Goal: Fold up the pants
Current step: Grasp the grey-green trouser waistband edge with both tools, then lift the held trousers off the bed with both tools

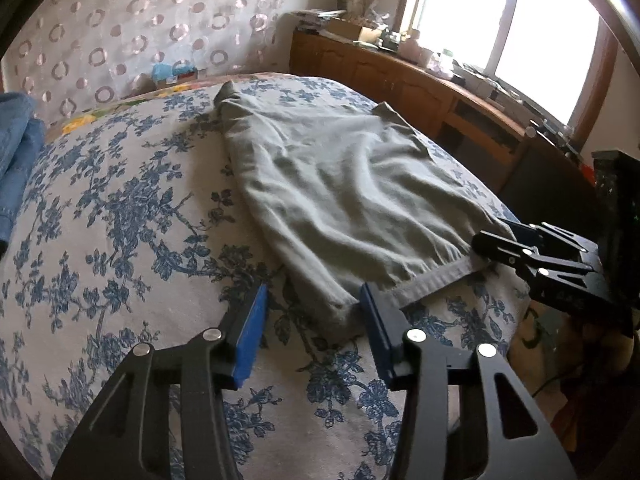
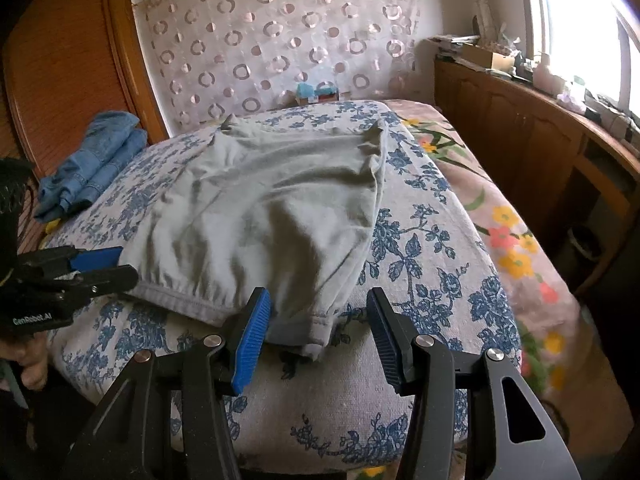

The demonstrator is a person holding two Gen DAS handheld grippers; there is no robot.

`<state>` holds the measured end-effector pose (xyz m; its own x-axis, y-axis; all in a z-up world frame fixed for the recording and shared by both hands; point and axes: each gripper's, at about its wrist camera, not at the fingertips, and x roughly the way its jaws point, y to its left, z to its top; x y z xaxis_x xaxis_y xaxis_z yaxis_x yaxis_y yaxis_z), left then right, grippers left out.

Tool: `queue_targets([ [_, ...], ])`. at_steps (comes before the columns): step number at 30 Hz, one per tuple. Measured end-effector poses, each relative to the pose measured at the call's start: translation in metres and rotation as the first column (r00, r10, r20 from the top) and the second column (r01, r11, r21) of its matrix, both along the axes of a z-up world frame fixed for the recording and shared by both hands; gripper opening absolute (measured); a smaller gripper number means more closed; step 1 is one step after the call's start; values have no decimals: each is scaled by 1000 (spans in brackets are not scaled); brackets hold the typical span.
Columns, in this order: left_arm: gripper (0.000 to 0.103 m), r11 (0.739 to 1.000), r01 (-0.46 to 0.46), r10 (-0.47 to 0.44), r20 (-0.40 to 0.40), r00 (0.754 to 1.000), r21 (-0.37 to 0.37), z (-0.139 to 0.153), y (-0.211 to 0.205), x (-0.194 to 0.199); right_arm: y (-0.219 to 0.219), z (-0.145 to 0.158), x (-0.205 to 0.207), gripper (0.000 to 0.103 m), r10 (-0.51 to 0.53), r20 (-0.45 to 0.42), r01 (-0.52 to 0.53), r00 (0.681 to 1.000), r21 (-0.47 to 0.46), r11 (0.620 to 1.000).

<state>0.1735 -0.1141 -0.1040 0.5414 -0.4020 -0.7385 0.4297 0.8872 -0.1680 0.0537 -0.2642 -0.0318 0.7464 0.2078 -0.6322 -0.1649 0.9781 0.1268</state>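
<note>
Grey-green pants (image 1: 340,196) lie flat on the blue floral bed cover (image 1: 120,208), waistband towards me; they also show in the right wrist view (image 2: 264,216). My left gripper (image 1: 312,328) is open, its jaws on either side of the near left waistband corner (image 1: 344,320). My right gripper (image 2: 316,336) is open, its jaws on either side of the near right waistband corner (image 2: 308,332). The right gripper also shows in the left wrist view (image 1: 492,244) at the waistband's far end. The left gripper shows in the right wrist view (image 2: 108,268).
Folded blue jeans (image 2: 92,164) lie at the bed's far left. A wooden cabinet (image 2: 520,144) with clutter runs under the window on the right. A patterned curtain (image 2: 280,40) hangs behind the bed. A floral sheet (image 2: 500,220) covers the bed's right side.
</note>
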Motion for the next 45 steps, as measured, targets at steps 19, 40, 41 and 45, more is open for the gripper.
queue_targets([
  [19,22,998,46,-47,-35,998,-36,2,-11,-4,9,-3,0,18,38,-1,-38,999,46,998],
  [40,10,990,71,-45,202,978,-124,125,22,-32,7,86,-17,9,155,210,-187,965,146,971],
  [41,10,991,72,-45,225,973,-115,134,22,-36,8,92,-18,9,160,223,-194,962,144,970],
  [45,10,991,78,-44,286,957,-110,160,27,-50,12,113,-24,9,180,273,-222,945,131,966],
])
